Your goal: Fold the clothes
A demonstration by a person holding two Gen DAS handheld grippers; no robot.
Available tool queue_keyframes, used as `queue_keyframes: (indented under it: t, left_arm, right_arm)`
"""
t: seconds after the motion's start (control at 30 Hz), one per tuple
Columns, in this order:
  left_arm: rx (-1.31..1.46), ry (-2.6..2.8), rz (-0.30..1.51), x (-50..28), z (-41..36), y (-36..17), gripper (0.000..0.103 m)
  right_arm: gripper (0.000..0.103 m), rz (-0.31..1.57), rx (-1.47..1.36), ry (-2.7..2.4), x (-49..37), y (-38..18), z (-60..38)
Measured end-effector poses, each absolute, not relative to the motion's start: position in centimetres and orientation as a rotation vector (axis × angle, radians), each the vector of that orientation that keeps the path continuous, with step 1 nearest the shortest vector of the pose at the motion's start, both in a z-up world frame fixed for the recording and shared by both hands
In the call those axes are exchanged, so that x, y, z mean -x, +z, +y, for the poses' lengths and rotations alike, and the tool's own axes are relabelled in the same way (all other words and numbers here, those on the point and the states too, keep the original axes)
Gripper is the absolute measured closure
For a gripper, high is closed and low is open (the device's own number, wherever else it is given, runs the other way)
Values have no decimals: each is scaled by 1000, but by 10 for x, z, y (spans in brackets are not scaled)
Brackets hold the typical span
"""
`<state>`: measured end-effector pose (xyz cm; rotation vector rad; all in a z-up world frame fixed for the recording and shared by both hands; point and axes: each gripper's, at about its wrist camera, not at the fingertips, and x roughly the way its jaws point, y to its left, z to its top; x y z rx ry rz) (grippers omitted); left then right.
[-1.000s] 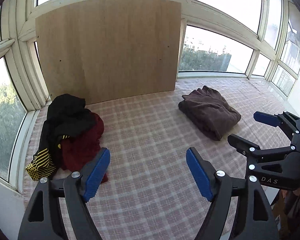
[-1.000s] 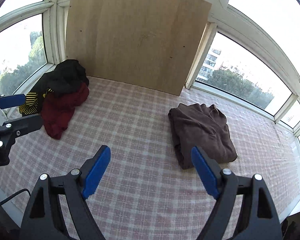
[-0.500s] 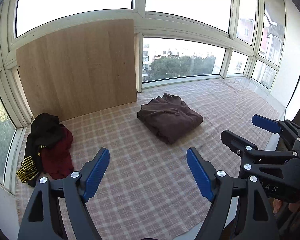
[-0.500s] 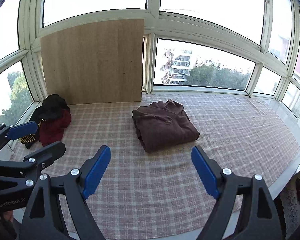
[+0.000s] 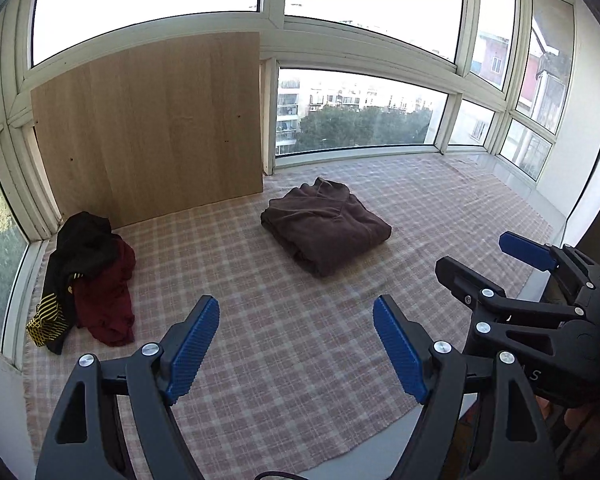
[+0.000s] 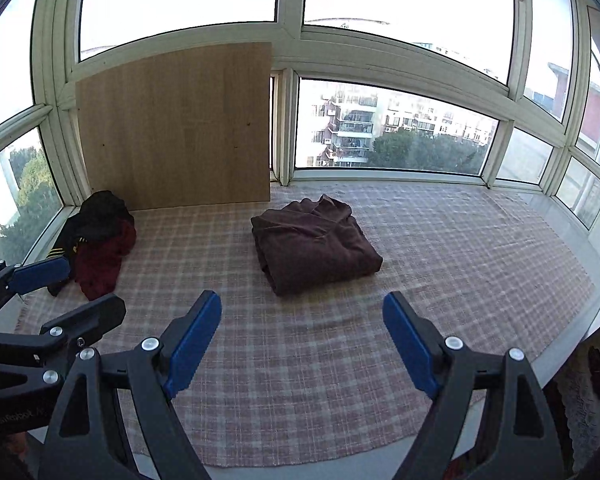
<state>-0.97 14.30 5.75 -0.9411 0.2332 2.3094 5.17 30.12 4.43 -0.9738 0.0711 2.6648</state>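
Observation:
A folded brown garment [image 5: 326,226] [image 6: 314,242] lies in the middle of the plaid cloth [image 5: 260,320] [image 6: 440,248]. At the left, a loose heap of a black garment [image 5: 82,246] [image 6: 100,216] and a dark red one [image 5: 106,300] [image 6: 100,264] sits by the window corner. My left gripper [image 5: 296,342] hangs open above the cloth's near part, nothing between its blue pads. My right gripper [image 6: 302,338] is open too, empty, well short of the brown garment. Each gripper shows in the other's view: the right gripper [image 5: 496,254] at the right edge, the left gripper [image 6: 80,288] at the left edge.
A wooden board [image 5: 152,128] [image 6: 176,128] leans upright against the windows behind the heap. Window frames ring the platform on three sides. The cloth's near edge [image 5: 340,452] ends at the platform's front rim.
Both grippers have pulled back and up from the cloth, so the brown garment and the heap look smaller and farther. The jaws have stayed equally wide.

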Motion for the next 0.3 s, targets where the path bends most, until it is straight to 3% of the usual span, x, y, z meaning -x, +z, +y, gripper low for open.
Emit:
queue_keyframes:
  t: [0.3]
  left_arm:
    - [926,2275,290,5,157,54,25]
  right_arm:
    - [20,89,989,2640,-53,41,310]
